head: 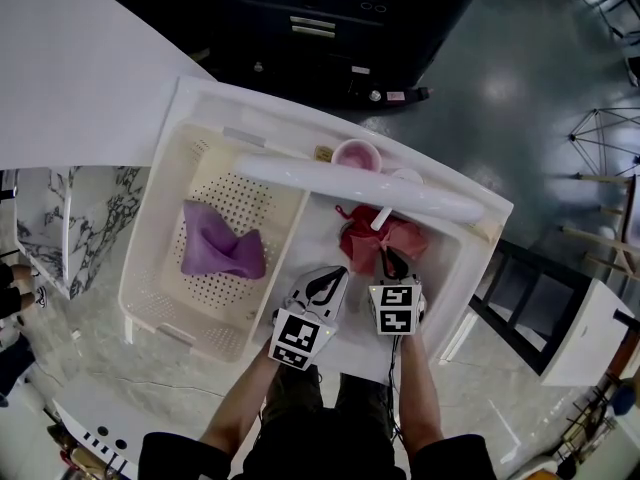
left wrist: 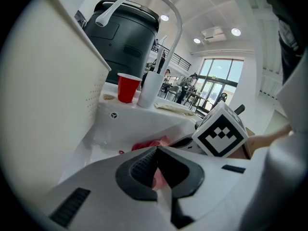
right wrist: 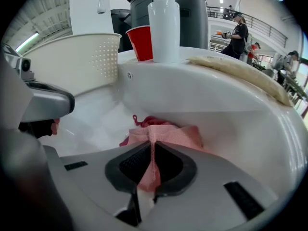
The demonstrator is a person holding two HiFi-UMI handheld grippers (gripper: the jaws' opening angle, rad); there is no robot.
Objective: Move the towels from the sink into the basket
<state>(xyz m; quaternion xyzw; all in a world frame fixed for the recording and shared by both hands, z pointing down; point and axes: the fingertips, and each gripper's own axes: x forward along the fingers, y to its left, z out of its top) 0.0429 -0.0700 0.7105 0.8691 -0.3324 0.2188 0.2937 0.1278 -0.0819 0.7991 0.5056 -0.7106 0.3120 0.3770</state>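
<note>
Right claw (right wrist: pixel 151 143) is pinched on a fold of the pink towel (right wrist: pixel 171 134), which is lying in the sink (right wrist: pixel 231 109). Left claw (left wrist: pixel 156 149) is pressed together nearby. Purple towel (head: pixel 220 248) is seen in the basket (head: pixel 158 208).

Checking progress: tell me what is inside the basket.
A crumpled purple towel lies on the basket's perforated floor; nothing else shows. Whatever is under the towel is covered.

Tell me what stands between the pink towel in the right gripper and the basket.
The pink towel, pinched in the right gripper, has to clear the near side wall of the basket. The left gripper sits low in that path, and the faucet spout spans overhead. Nothing else visible blocks it.
</note>
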